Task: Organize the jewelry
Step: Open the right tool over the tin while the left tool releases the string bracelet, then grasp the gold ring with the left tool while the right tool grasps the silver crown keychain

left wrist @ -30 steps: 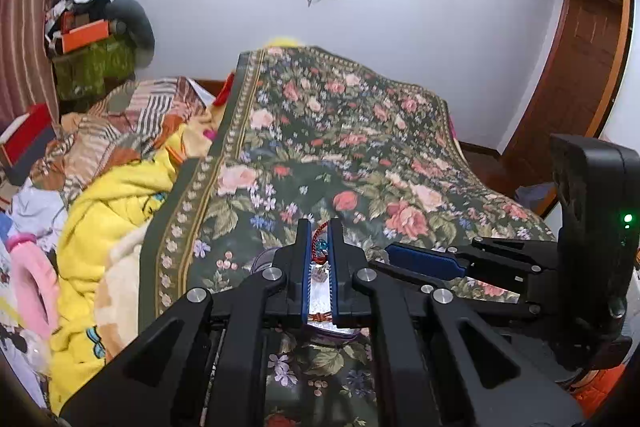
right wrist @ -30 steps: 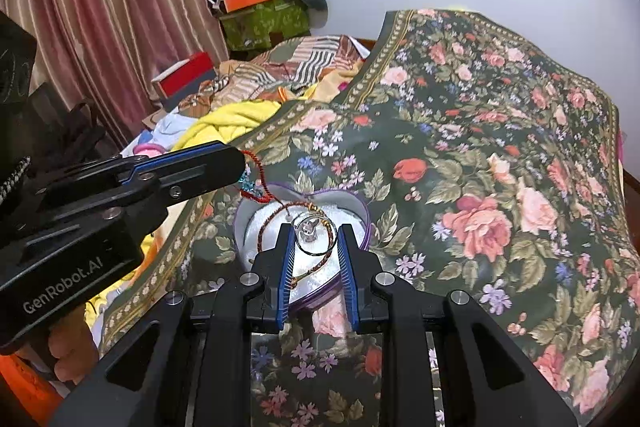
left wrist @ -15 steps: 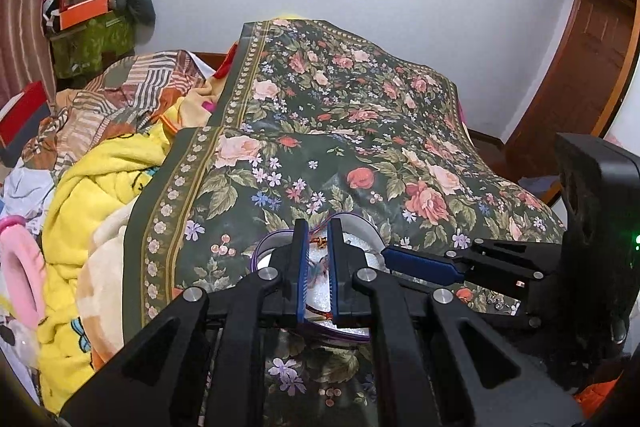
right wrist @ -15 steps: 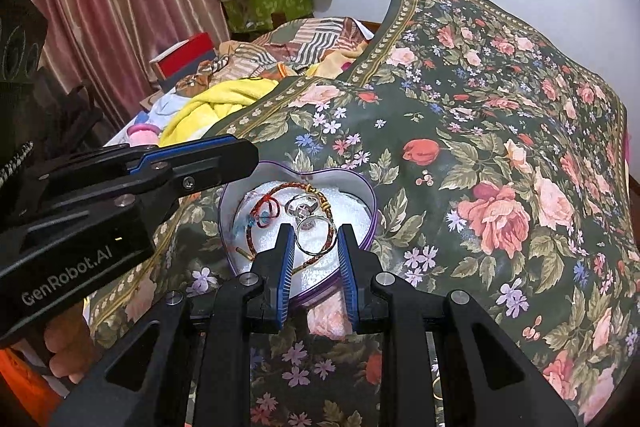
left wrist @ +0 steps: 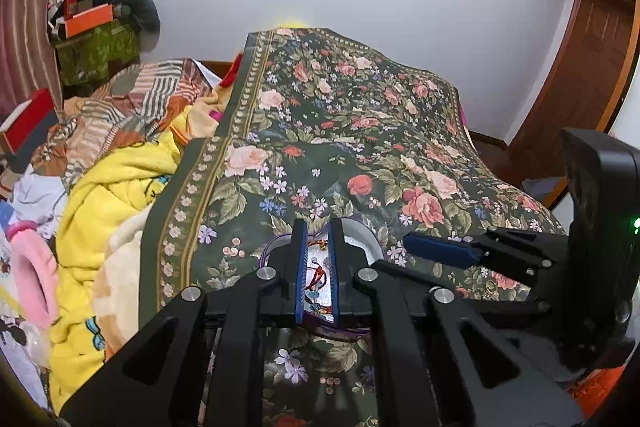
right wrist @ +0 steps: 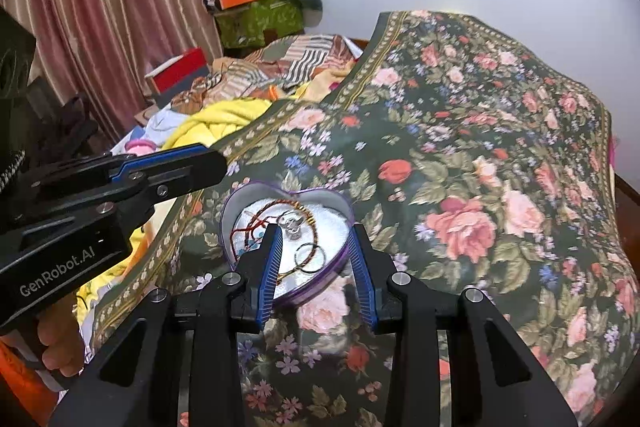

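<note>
Looking along our right gripper (right wrist: 314, 259), we find its fingers (right wrist: 269, 259) spread wide and holding nothing, and they straddle the near end of the heart-shaped tin (right wrist: 340, 203) that sits on the floral bedspread (right wrist: 500, 131), close to the bed's near edge and towards its left border. The tin's point faces us and its two lobes face away, so its long axis runs roughly along our line of approach. Inside it lie the pieces: a red and gold bangle (right wrist: 276, 205) towards the far left lobe, a silver ring (right wrist: 294, 221) near the middle, and two thin hoops (right wrist: 310, 257) at the near end, right between the right fingers. These hoops are the nearest thing to this gripper and lie almost flat on the white lining.

Our left gripper (left wrist: 318, 267) hangs over the same tin from the left side, its fingers (left wrist: 299, 267) drawn close together with only a narrow gap; through that gap we see red thread jewellery (left wrist: 318, 273), but we cannot tell whether it is pinched or merely lies in the tin below.

We judge the right hand better placed for the hoops: a short drop forward and down, then a squeeze across them. A flat hoop may slip under the fingers.
</note>
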Action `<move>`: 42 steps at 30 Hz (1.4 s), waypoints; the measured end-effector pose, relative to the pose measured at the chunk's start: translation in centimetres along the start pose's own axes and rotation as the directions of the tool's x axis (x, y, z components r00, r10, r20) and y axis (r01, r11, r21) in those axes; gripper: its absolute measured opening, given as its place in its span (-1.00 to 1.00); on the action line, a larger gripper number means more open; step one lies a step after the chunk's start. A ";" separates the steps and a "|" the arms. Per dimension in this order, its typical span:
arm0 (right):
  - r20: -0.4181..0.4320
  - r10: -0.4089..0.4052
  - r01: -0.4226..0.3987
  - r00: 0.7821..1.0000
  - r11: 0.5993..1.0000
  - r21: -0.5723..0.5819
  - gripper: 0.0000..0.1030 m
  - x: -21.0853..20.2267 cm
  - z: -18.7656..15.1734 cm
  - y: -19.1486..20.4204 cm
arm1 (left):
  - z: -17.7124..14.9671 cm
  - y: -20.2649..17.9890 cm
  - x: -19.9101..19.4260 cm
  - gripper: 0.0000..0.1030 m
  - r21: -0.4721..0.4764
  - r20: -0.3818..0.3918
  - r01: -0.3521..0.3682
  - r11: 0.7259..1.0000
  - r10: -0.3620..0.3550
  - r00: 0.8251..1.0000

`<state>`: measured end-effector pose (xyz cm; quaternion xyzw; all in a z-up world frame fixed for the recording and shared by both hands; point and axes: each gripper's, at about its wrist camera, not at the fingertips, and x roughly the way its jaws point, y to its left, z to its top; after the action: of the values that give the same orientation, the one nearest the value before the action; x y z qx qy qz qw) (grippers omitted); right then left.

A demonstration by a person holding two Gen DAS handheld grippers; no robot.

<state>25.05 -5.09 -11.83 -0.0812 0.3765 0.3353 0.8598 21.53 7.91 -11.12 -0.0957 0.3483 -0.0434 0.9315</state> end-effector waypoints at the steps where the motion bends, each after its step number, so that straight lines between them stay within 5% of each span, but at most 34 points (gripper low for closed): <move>1: 0.008 -0.005 0.005 1.000 1.000 0.004 -0.40 -0.4 0.1 -0.1 | 0.1 -0.1 -0.3 -0.84 0.003 0.005 0.002 1.000 -0.002 1.000; 6: 0.051 -0.037 0.035 0.998 0.999 0.031 -0.39 -3.0 0.0 -1.1 | 0.4 -1.4 -1.7 -0.80 0.023 0.023 0.005 1.000 -0.006 1.000; 14: 0.100 -0.096 0.087 0.990 0.993 0.082 -0.39 -7.3 -1.1 -3.5 | 0.2 -4.1 -4.1 -0.37 0.058 0.056 0.006 0.998 -0.009 0.998; 25: 0.099 -0.187 0.170 0.977 0.972 0.160 -0.32 -11.0 -4.1 -8.1 | -1.3 -8.7 -4.6 -0.09 0.134 0.030 0.008 0.991 -0.012 0.999; 34: 0.021 -0.221 0.212 0.975 0.954 0.211 -0.32 -10.9 -7.3 -11.5 | -3.4 -12.0 -1.2 -0.07 0.178 -0.081 0.061 0.982 -0.047 0.996; 42: -0.071 -0.189 0.200 0.979 0.956 0.214 -0.32 -8.5 -9.8 -12.3 | -6.2 -13.4 3.4 -0.07 0.188 -0.217 0.112 0.976 -0.070 0.974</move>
<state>22.85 -22.69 -14.16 -0.0302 0.4229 0.2033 0.8826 19.80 -6.60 -15.08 -0.0130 0.4335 -0.1304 0.8916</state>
